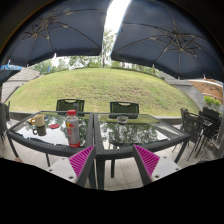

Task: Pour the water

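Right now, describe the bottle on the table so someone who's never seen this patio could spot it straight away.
Under the dark umbrellas stand two glass-topped tables; take the left table, beyond the open gripper. Near its inner edge stands the bottle, upright. It is the tallest thing on that table, pale with a red label, while the items beside it are low and small.

Two dark patio umbrellas [60, 40] over glass-topped tables [140, 132], chairs [124, 108], a grassy slope [105, 85] beyond.

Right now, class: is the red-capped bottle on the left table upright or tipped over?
Upright. The bottle stands with its red cap on top, on the glass table, beyond the open gripper, whose fingers hold nothing.
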### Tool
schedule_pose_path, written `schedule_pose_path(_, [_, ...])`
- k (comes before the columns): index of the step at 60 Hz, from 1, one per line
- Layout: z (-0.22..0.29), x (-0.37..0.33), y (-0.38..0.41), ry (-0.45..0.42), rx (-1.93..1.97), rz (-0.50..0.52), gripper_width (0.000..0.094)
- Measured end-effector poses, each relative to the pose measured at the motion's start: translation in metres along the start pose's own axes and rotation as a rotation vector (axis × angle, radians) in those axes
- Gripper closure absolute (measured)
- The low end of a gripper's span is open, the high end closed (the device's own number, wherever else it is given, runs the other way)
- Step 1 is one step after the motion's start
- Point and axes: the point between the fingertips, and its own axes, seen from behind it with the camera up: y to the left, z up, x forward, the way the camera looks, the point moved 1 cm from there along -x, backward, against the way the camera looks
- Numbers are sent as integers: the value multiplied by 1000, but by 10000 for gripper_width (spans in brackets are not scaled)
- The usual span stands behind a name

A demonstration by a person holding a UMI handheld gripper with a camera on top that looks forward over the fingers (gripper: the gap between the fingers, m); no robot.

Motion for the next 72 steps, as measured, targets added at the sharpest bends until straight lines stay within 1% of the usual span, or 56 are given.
schedule_pose_path(8, [-1, 16, -6, -13, -61, -34, 154])
schedule_pose_path(17, [-9, 40, -4, 8, -62, -34, 154])
schedule_pose_path(27, [-15, 82, 33, 15, -81, 49, 154])
schedule_pose_path(34, [-23, 93, 80, 34, -38, 180, 155])
schedule_pose_path(35, [-19, 92, 67, 40, -30, 208, 154])
schedule_pose_path(36, [-24, 101, 94, 39, -23, 214, 155])
schedule_pose_path(37, [-20, 101, 81, 45, -17, 237, 155])
schedule_pose_path(38, [-20, 106, 87, 48, -13, 249, 155])
schedule_pose_path(39, [-24, 115, 112, 46, -9, 248, 155])
schedule_pose_path(40, [-20, 115, 98, 51, -5, 265, 153])
schedule_pose_path(41, [-19, 121, 104, 51, -3, 271, 153])
schedule_pose_path(42, [-23, 131, 128, 48, -1, 265, 153])
schedule_pose_path(43, [-18, 132, 114, 52, 1, 279, 154])
schedule_pose_path(54, [-9, 199, 171, 45, 20, 338, 154])
schedule_pose_path(59, [2, 227, 181, 7, 47, 310, 149])
schedule_pose_path(60, [1, 233, 196, -1, 55, 293, 165])
schedule_pose_path(61, [5, 237, 184, -5, 58, 287, 208])
schedule_pose_path(62, [6, 242, 182, -11, 61, 269, 298])
schedule_pose_path(63, [7, 247, 178, -19, 58, 244, 435])
schedule_pose_path(64, [8, 249, 173, -28, 54, 231, 459])
schedule_pose_path(66, [12, 245, 169, -49, 83, 211, 462])
schedule_pose_path(68, [12, 248, 171, -80, 98, 184, 502])
schedule_pose_path(71, [12, 245, 170, -116, 75, 172, 556])
schedule_pose_path(72, [13, 245, 182, -130, 68, 144, 575])
